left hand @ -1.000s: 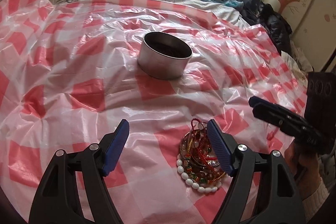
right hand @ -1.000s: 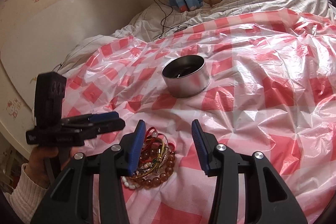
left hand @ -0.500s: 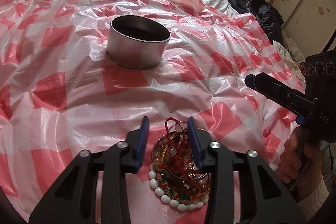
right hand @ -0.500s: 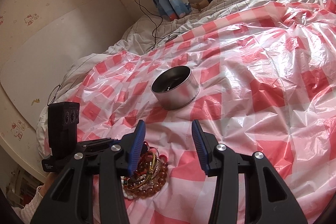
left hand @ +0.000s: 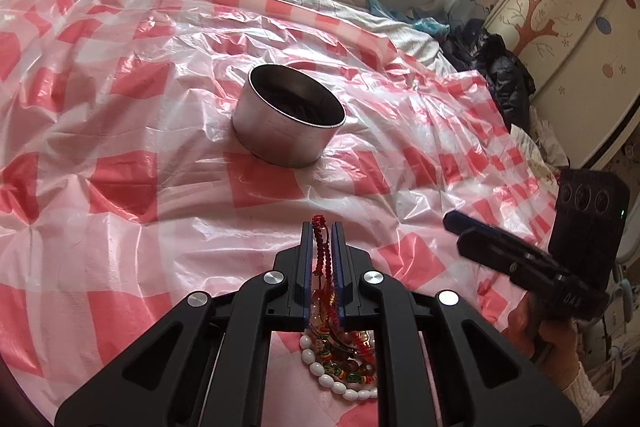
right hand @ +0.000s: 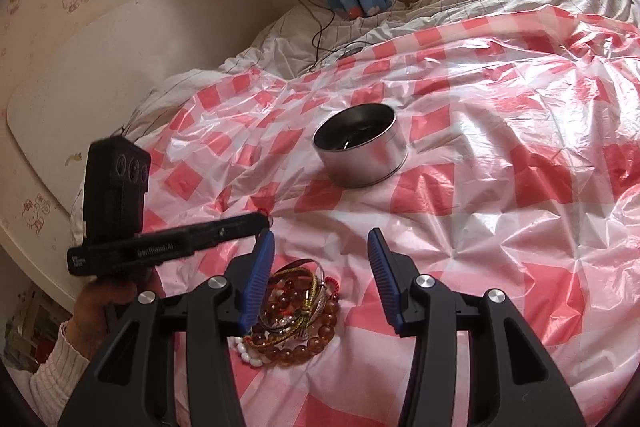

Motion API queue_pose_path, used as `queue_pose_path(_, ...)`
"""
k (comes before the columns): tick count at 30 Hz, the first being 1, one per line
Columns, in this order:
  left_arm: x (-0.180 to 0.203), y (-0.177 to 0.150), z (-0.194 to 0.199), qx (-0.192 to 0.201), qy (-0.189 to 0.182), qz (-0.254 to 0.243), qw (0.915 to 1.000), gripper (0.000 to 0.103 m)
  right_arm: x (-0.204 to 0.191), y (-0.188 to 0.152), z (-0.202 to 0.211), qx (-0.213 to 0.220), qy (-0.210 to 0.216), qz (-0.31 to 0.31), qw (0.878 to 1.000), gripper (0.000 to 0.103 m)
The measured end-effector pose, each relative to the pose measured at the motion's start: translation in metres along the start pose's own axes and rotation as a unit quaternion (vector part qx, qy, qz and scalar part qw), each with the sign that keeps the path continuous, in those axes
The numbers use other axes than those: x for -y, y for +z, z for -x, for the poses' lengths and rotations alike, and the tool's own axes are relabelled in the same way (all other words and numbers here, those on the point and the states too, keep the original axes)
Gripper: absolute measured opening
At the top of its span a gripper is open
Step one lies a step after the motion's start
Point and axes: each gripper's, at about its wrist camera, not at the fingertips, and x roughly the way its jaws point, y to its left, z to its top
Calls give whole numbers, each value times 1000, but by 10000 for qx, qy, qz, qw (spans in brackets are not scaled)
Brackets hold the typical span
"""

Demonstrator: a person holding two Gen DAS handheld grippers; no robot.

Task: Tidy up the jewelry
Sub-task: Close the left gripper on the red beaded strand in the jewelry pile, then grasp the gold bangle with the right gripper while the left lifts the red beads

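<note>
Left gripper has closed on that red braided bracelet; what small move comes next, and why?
Probably lift it straight up a little. The left gripper fingers have just been closing and now pinch the red braided bracelet, but the bracelet pile lies tangled below, so a short lift shows whether it comes free before carrying it to the metal tin.

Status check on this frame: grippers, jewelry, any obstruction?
Left gripper just closed on red braided bracelet from the pile. Right gripper open, holding nothing. Metal tin ahead, path unobstructed.

Two close wrist views, angled down, sharing metal tin (left hand: 289, 121) and bracelet pile (right hand: 294, 311).
</note>
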Motion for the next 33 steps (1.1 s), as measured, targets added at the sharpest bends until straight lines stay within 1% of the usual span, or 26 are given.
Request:
queue_pose_path(1, -3, 2, 3, 62, 15, 49, 10000, 8, -5, -2, -5, -131, 33, 128, 9998, 48)
queue_pose_path(3, -6, 4, 6, 152, 57, 112, 9998, 8, -19, -9, -14, -375, -29, 479, 9981, 47)
queue_pose_path(4, -8, 5, 7, 173, 65, 140, 9997, 8, -25, -13, -18, -482, -89, 667, 9966, 41)
queue_pose_path(5, -9, 6, 8, 184, 76, 157, 9997, 8, -31, -17, -22, -590, -165, 831, 9947, 31)
queue_pose_path(7, -9, 7, 8, 188, 94, 167, 9996, 8, -38, -25, -30, -786, -324, 1059, 9907, 21)
queue_pose_path(10, -10, 7, 8, 181, 80, 142, 9997, 8, -40, -30, -34, -872, -472, 1181, 9880, 17)
queue_pose_path(12, -9, 7, 8, 178, 106, 105, 9997, 8, -37, -31, -35, -899, -506, 1142, 9881, 17)
queue_pose_path(14, -9, 7, 8, 184, 105, 99, 9997, 8, -33, -32, -37, -959, -652, 1078, 9874, 17)
queue_pose_path(16, -8, 7, 8, 191, 109, 110, 9997, 8, -30, -30, -37, -946, -610, 1011, 9885, 17)
queue_pose_path(19, -8, 6, 9, 201, 121, 116, 9997, 8, -32, -29, -37, -947, -605, 1073, 9879, 17)
queue_pose_path(20, -8, 6, 9, 199, 125, 116, 9997, 8, -33, -30, -39, -979, -614, 1106, 9871, 13)
queue_pose_path(22, -8, 6, 9, 197, 116, 118, 9997, 8, -35, -31, -40, -1006, -643, 1156, 9861, 12)
queue_pose_path(23, -8, 7, 9, 197, 119, 117, 9997, 8, -35, -31, -38, -979, -627, 1151, 9865, 9)
queue_pose_path(24, -9, 6, 9, 200, 117, 118, 9997, 8, -35, -30, -36, -925, -580, 1130, 9876, 9)
queue_pose_path(29, -12, 8, 11, 236, 140, 165, 9995, 8, -27, -18, -16, -517, 16, 690, 9963, 9)
queue_pose_path(31, -12, 8, 11, 239, 144, 165, 9995, 8, -21, -13, -8, -316, 278, 442, 9981, 9)
queue_pose_path(33, -13, 8, 11, 235, 145, 154, 9995, 8, -14, -8, -1, -156, 420, 195, 9988, 9)
